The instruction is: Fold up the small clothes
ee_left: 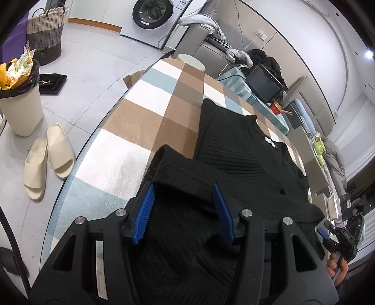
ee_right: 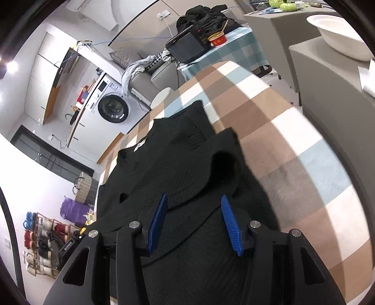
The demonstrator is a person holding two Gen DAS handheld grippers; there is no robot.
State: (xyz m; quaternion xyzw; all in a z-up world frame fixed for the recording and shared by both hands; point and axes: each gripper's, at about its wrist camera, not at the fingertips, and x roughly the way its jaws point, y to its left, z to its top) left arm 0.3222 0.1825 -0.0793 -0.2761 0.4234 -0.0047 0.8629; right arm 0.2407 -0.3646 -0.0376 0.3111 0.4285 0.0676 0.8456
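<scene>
Black ribbed knit sweater (ee_left: 236, 150) lies flat on the bench (ee_left: 131, 122) with its brown, white and blue checked cloth. Left tongs (ee_left: 184, 211) and right tongs (ee_right: 194, 223) hover over the sweater's near edge, blue pads spread, pinching nothing.

Home, lived-in laundry/living area. Ahead of the left fingers, far side of the floor: front-load washing machine (ee_left: 152, 13), woven laundry basket (ee_left: 45, 32) to its left. Left of the left fingers on the tile floor: full trash bin (ee_left: 20, 103), pair of cream slippers (ee_left: 46, 159). Work surface under the fingers is a table with a checked cloth (ee_left: 131, 112). Beyond the right fingers: grey sofa (ee_right: 145, 70) with clothes dumped on it. Low left of the right fingers: shoe rack (ee_right: 44, 244).
</scene>
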